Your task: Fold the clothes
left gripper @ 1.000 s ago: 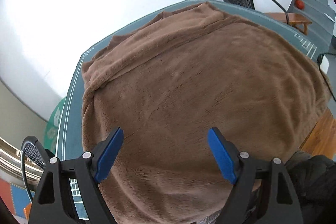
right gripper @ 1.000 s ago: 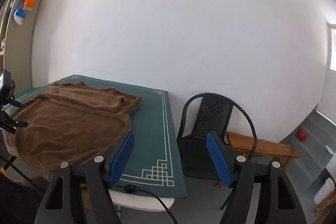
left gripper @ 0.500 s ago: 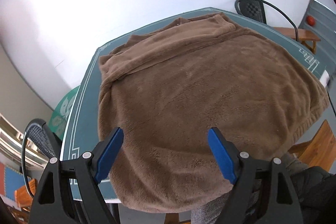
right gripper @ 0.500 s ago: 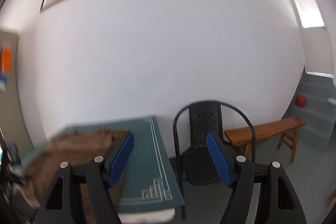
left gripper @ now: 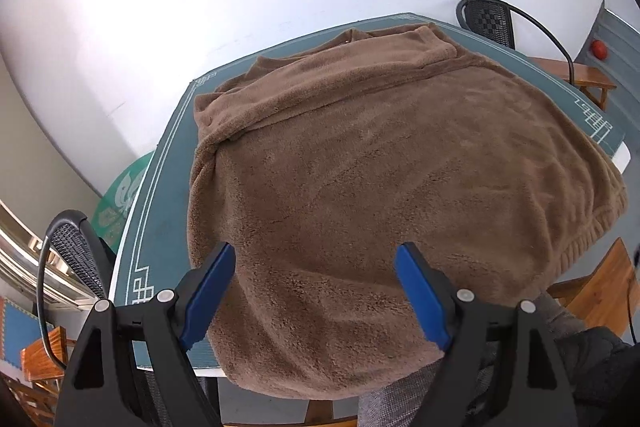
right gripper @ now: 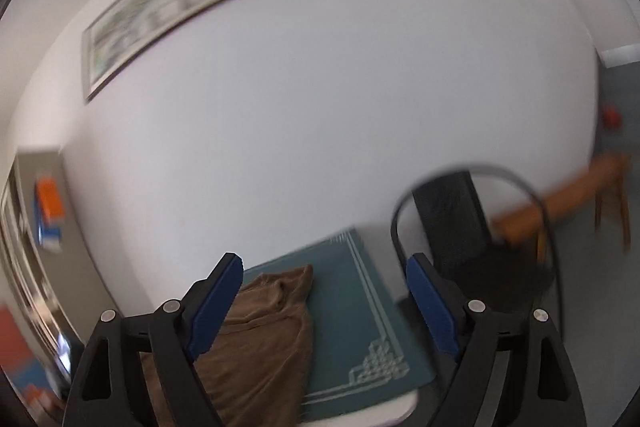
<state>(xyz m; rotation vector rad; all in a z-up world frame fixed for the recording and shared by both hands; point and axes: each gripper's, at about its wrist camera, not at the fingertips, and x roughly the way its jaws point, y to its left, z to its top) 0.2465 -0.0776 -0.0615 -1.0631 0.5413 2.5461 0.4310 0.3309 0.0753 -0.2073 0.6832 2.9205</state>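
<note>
your left gripper [left gripper: 314,297] hangs above the near part of the brown fleece garment [left gripper: 384,187], jaws wide apart and gripping nothing. the garment lies spread over the green table mat [left gripper: 168,163], its near edge drooping off the table. your right gripper [right gripper: 324,301] points toward the wall, jaws opening, nothing between them; the garment sits below and left. that view is blurred, the black chair [right gripper: 460,223] smeared.

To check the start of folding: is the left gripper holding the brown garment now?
No, the left gripper is open above the brown garment, and its blue pads pinch no cloth.
</note>
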